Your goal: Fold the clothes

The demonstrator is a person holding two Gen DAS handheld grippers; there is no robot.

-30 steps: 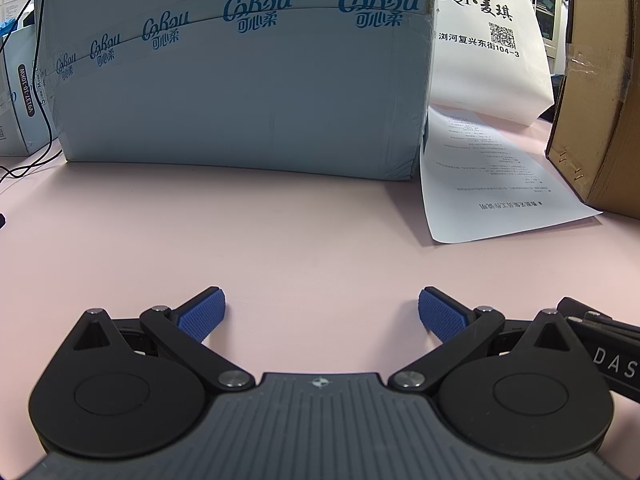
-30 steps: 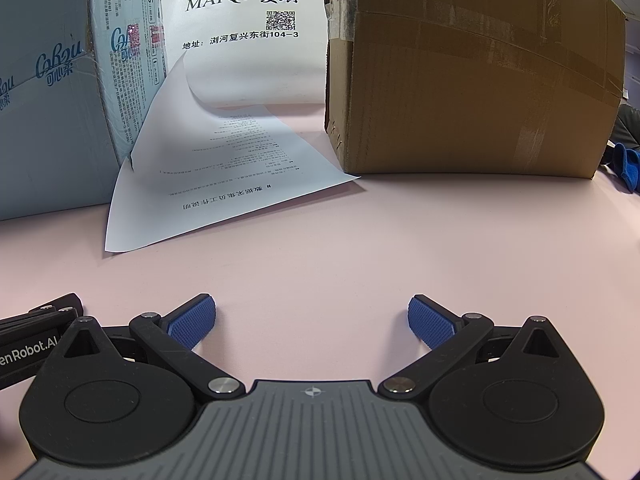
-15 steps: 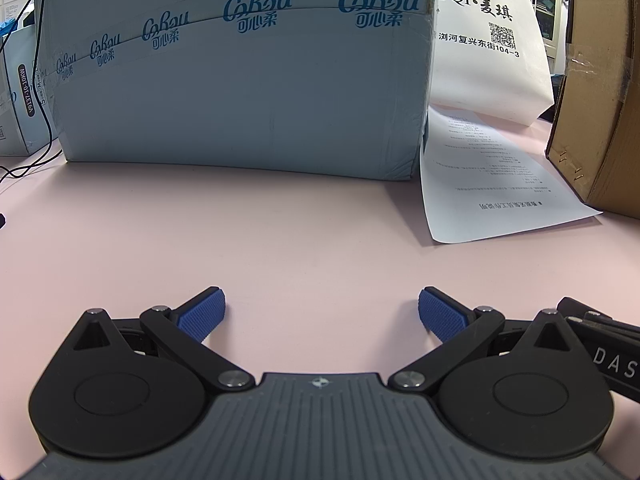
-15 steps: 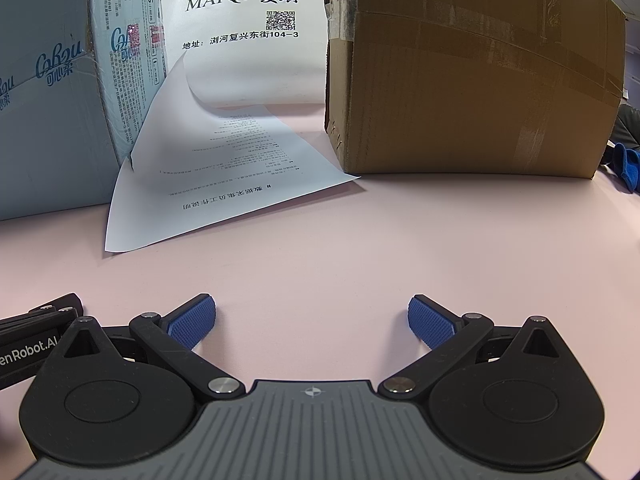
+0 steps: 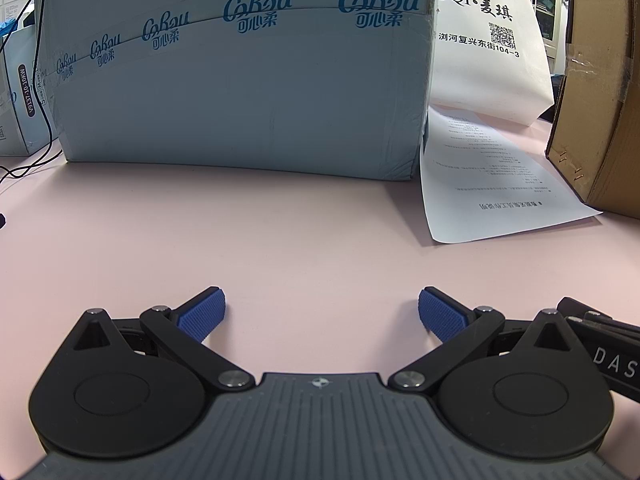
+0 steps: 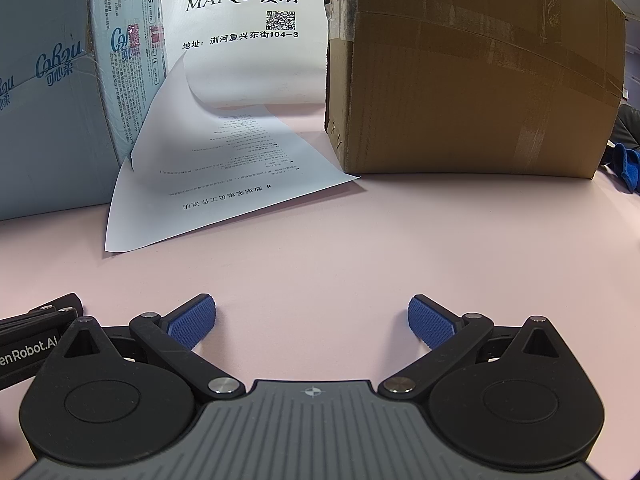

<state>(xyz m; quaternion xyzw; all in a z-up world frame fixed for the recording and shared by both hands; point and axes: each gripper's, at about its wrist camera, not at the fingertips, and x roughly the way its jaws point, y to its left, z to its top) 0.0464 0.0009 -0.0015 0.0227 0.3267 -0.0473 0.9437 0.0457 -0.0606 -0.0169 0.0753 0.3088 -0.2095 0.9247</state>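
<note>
Both the left gripper [image 5: 321,312] and right gripper [image 6: 312,320] rest low on the pink surface [image 5: 304,240], spread wide and empty, apparently parked side by side; no clothes show.

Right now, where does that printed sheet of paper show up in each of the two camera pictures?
Left wrist view: the printed sheet lies at right of centre, between the pale blue box and the brown cardboard box.
Right wrist view: the printed sheet lies at left of centre, its far end curling up.
Shared landmark: the white bag with the QR code stands behind the sheet in both.
</note>
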